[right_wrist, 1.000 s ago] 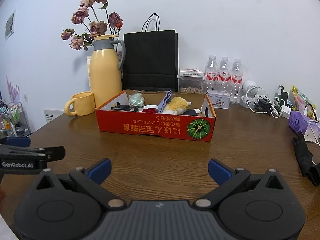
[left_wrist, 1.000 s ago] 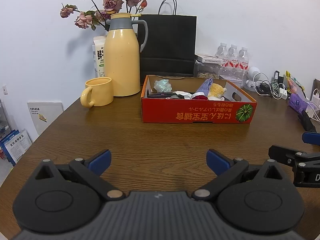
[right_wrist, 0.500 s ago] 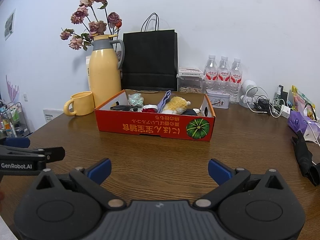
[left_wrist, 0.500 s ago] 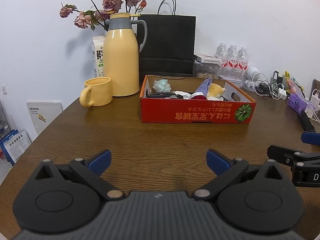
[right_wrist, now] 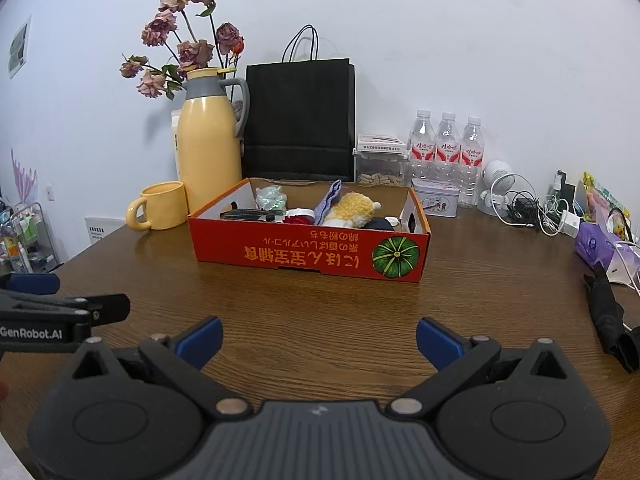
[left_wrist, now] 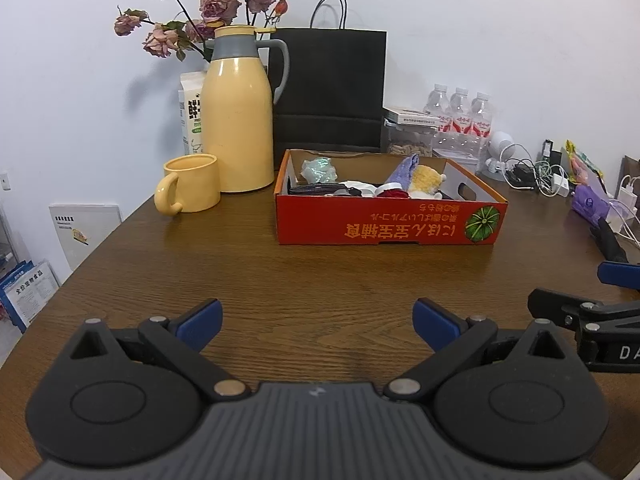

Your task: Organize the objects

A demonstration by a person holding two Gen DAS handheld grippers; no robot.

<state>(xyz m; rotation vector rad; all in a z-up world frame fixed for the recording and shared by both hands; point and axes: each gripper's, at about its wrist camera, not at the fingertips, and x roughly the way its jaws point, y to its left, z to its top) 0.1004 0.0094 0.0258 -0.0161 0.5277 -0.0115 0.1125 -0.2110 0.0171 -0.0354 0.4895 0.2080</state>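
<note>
Evidently both tools hung low over the wooden table [left_wrist: 320,276], side by side: the left gripper [left_wrist: 318,318] and the right gripper [right_wrist: 319,336] each had their blue pads spread wide and held nothing. Straight ahead of both, well apart from the fingertips, sat the red cardboard box [right_wrist: 308,252] with a plush toy [right_wrist: 352,210], a purple cloth [right_wrist: 328,200] and other small items inside it. That layout fitted either sorting yet to come or items already gathered in. Any reach into the box would do best coming over its near wall, pads kept wide.
</note>
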